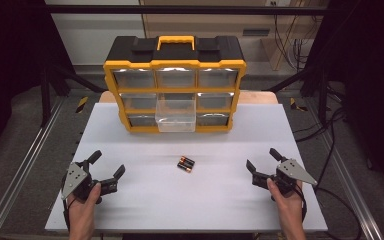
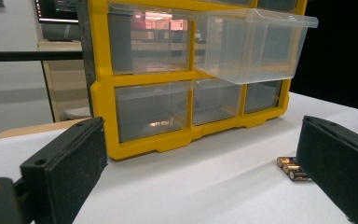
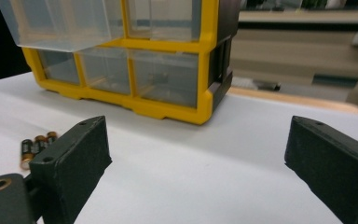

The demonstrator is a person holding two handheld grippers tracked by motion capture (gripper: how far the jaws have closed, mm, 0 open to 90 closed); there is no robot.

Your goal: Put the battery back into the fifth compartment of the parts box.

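At the far middle of the table: yellow organizer, nine clear drawers.
Middle drawer: pulled out, looks empty.
Batteries: three, side by side, near centre; writing unreadable.
Left gripper: near-left, hand-held, jaws wide apart, holding nothing.
Right gripper: near-right, likewise spread and unladen.

Organizer top rows are cut off by the upper edge in both gripper views. Batteries are partly hidden behind a jaw in the left gripper view, and their count is hard to tell in the high view; label text is too small to be read. Drawer contents are blurred behind glare. Forearms are cut off at the bottom edge of the high view. Worktop near edge is cropped there.
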